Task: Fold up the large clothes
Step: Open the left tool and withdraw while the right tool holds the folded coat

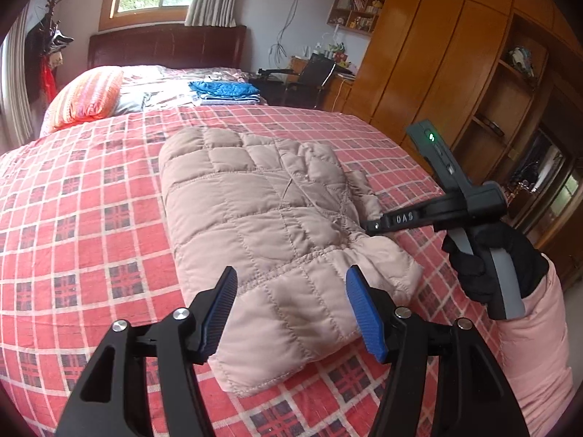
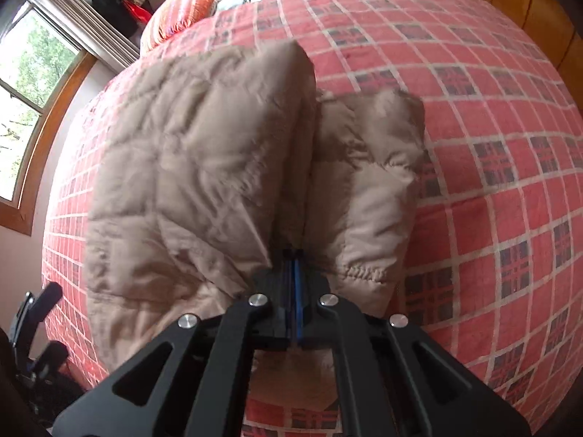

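- Quilted jacket (image 1: pixel 262 218), a beige padded one, lay folded into a thick oblong on the plaid bedspread (image 1: pixel 73 236), toward the near side of the bed.
- Nearest the left camera, the left gripper (image 1: pixel 289 309) stood with its blue-padded jaws wide apart and nothing between them, poised over the jacket's near end; whether it touched the fabric could not be told.
- At the jacket's right edge, the right gripper (image 2: pixel 293 258) had its jaws pressed together on a pinch of the jacket's fabric, which bulged up on either side of the jaws in the right wrist view.
- A gloved hand (image 1: pixel 488 266) with a pink padded sleeve (image 1: pixel 539 346) held that gripper's handle.
- By its puffed squares and soft creases, the jacket would probably handle as light, springy and compressible, with no stiffness to keep a fold; it would likely spring back open unless pressed flat.
- Its shell looked smooth, so it might slide within a shallow pinch; a deeper bite seemed safer.
- Stitched seams and the gathered hem (image 1: pixel 328 258) seemed the best places to take hold, since the padding is thinnest there.
- With both ends free to sag, one grip at each side would seem wise.
- Farther off, a striped orange pillow (image 1: pixel 87 94) and a stack of folded blue cloth (image 1: pixel 226 91) lay well apart from the jacket, before the dark headboard (image 1: pixel 167 45).
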A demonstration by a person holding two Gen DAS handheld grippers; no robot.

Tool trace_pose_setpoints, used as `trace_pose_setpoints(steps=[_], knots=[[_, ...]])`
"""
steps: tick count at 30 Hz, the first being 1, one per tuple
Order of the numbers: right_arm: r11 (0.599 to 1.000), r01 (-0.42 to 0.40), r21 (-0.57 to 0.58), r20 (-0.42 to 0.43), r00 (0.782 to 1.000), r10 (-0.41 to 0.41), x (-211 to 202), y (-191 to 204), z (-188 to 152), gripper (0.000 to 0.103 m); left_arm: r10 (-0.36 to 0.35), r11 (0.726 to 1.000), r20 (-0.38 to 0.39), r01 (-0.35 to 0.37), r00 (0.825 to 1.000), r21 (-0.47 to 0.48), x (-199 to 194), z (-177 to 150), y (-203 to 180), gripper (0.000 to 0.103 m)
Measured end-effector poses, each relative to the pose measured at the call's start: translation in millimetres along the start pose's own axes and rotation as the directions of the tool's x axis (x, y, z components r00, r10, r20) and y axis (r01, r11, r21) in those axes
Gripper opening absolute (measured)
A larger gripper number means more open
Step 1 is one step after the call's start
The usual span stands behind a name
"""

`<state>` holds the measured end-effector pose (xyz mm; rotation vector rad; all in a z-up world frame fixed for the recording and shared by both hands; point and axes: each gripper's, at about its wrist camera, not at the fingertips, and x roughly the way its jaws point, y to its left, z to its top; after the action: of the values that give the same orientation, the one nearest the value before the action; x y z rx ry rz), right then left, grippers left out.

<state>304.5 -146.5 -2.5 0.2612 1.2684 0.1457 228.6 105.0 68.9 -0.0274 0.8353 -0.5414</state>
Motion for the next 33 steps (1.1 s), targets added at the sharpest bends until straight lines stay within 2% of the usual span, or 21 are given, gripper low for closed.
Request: trace_pose_setpoints(steps=[3,8,11,13,14,15,16,17,23,25,26,33], knots=[[1.000,-0.019,0.014,-0.010,1.000,0.020,10.3,-3.3,-2.1,0.000,0.014,1.000,-0.002,-0.014,1.000,-0.003,4.6,2.7,0.7,0.062],[0.999,-0.035,-0.003,0.004,0.999,0.035,1.3,1.3,-4.9,0.001,0.022,1.000,-0.018,-0.022,1.000,-0.011,12.0,3.1,9.5,0.062],[0.999,-0.043,-0.015,0.015,0.999,0.043,-10.5,3.8,-8.2,0.006,0.018,1.000,-0.027,-0.018,0.999,-0.018,17.4,2.1,10.1,0.062],[0.997,-0.081,-0.012,0.017,0.997,0.081,-17.3,4.0,-10.4,0.008,0.017,1.000,-0.032,-0.018,0.999,-0.017,20.4,1.6,8.6,0.062],[0.995,-0.099,-0.006,0.016,0.995,0.099,-18.7,1.5,-9.4,0.012,0.018,1.000,-0.034,-0.018,0.999,-0.015,21.7,1.2,8.0,0.062],[0.993,-0.120,-0.001,0.013,0.993,0.120,-19.1,-1.4,-7.9,0.023,0.018,1.000,-0.036,-0.018,0.999,-0.014,22.9,0.2,7.6,0.062],[0.991,-0.133,0.002,0.014,0.991,0.133,-22.4,-6.2,-7.8,0.043,0.019,1.000,-0.039,-0.019,0.999,-0.014,24.4,-0.7,7.1,0.062],[0.991,-0.136,0.001,0.024,0.990,0.136,-24.9,-6.7,-6.9,0.049,0.022,1.000,-0.040,-0.023,0.999,-0.014,25.0,-1.8,6.5,0.062],[0.993,-0.117,-0.028,0.032,0.993,0.117,-43.1,-0.7,-10.6,0.054,0.061,0.998,-0.041,-0.062,0.997,-0.024,22.1,0.3,12.8,0.062],[0.994,-0.096,-0.047,0.030,0.995,0.098,-49.7,10.4,-13.4,0.067,0.076,0.997,-0.043,-0.077,0.996,-0.031,21.8,2.0,17.4,0.062],[0.994,-0.090,-0.058,0.027,0.995,0.091,-50.5,14.4,-13.2,0.068,0.078,0.996,-0.046,-0.080,0.996,-0.037,22.1,2.6,20.2,0.062],[0.993,-0.108,-0.052,-0.044,0.993,0.106,-28.7,29.8,-10.7,0.071,0.120,0.989,-0.056,-0.124,0.991,-0.075,25.4,3.0,40.0,0.062]])
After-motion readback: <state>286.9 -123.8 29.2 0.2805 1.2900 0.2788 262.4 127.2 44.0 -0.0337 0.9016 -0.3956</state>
